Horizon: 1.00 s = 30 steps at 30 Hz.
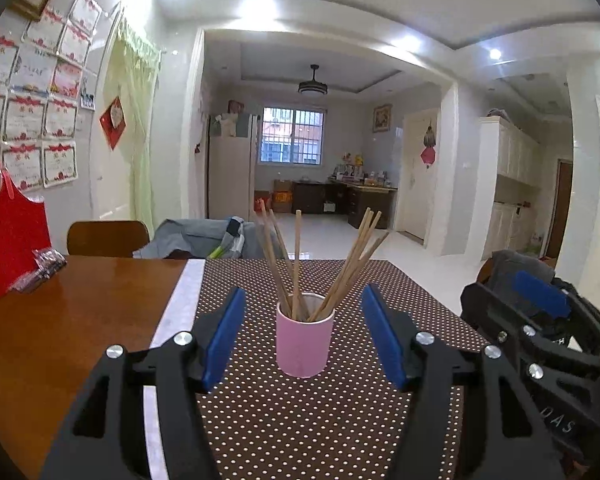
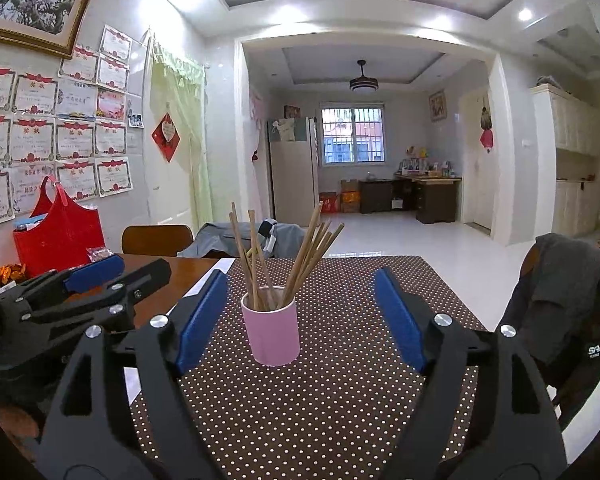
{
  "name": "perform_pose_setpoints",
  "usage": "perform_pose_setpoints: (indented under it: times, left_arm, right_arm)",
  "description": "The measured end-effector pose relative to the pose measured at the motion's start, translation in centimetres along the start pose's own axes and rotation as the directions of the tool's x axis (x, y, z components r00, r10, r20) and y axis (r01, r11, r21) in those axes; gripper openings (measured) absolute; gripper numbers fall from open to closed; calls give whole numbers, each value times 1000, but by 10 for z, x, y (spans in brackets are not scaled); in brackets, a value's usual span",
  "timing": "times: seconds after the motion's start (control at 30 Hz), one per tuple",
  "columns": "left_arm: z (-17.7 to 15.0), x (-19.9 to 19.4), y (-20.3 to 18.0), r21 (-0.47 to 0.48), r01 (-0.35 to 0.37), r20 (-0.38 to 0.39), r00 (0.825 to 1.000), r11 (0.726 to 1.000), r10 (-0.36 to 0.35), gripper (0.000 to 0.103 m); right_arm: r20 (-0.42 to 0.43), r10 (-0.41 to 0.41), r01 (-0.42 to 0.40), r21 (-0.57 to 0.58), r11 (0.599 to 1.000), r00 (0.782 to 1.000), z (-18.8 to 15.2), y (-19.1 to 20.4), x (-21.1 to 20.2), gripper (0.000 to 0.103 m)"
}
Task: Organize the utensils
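A: Largest first; a glossy brown wooden table (image 1: pixel 72 312); over its right part lies a dark brown cloth with small white dots (image 1: pixel 340 420), a pale strip running along the cloth's left edge.

B: Confirmed from the right wrist view; same dotted cloth (image 2: pixel 340 400); bare wood (image 2: pixel 180 268) shows to its left. Behind the table?

A: Two wooden chair backs at the far edge; a grey garment (image 1: pixel 196 240) draped over one; a red plastic bag with handles (image 1: pixel 8 240) on the table's left side, against the wall of framed certificates.

B: Another dark grey garment (image 2: pixel 560 300) hangs over a chair at the right edge of the table. Tools next.

A: Left gripper (image 1: pixel 304 340), black frame with blue pads; jaws stand wide apart, nothing between the pads; it points across the cloth toward the cup. The right gripper (image 1: pixel 540 312) shows at the right edge of this view, just beside the table's right side.

B: Right gripper (image 2: pixel 304 316), same build; jaws spread wide, pads touching nothing; the left gripper (image 2: pixel 96 276) sits to its left over the bare wood, its pads apart as well.

A: Task items; a small pink cylindrical cup (image 1: pixel 305 340) stands upright on the dotted cloth, about mid-width, ahead of both tools and apart from them.

B: Same pink cup (image 2: pixel 272 330); inside it a bundle of light wooden chopsticks (image 2: pixel 284 256), fanned out, leaning left and right over the rim.

A: Chopsticks (image 1: pixel 320 264) all in the cup; none lying on the cloth.
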State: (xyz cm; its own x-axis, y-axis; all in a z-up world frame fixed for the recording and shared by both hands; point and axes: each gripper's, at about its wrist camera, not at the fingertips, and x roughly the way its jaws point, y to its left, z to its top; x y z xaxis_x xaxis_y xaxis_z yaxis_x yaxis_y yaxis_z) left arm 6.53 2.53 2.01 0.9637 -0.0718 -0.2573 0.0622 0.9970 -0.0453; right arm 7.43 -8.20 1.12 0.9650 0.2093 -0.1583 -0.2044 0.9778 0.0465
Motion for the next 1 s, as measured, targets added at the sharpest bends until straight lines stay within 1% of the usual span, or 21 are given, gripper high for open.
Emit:
perform_pose_setpoints:
  times: [0.27, 0.43, 0.67, 1.0]
  left_arm:
    - [0, -9, 1, 9, 4, 39, 999, 1000, -4, 66]
    - [-2, -12, -3, 40, -4, 69, 998, 999, 1, 66]
    - [-2, -17, -2, 43, 7, 114, 993, 999, -12, 66]
    - [-3, -14, -2, 56, 0, 125, 992, 998, -7, 69]
  right_arm:
    - [3, -6, 6, 2, 1000, 1000, -3, 0, -7, 79]
    - [5, -12, 12, -1, 1000, 1000, -7, -1, -11, 79]
    - [8, -18, 18, -3, 1000, 1000, -8, -1, -13, 82]
    - [2, -31, 31, 3, 1000, 1000, -11, -3, -11, 86]
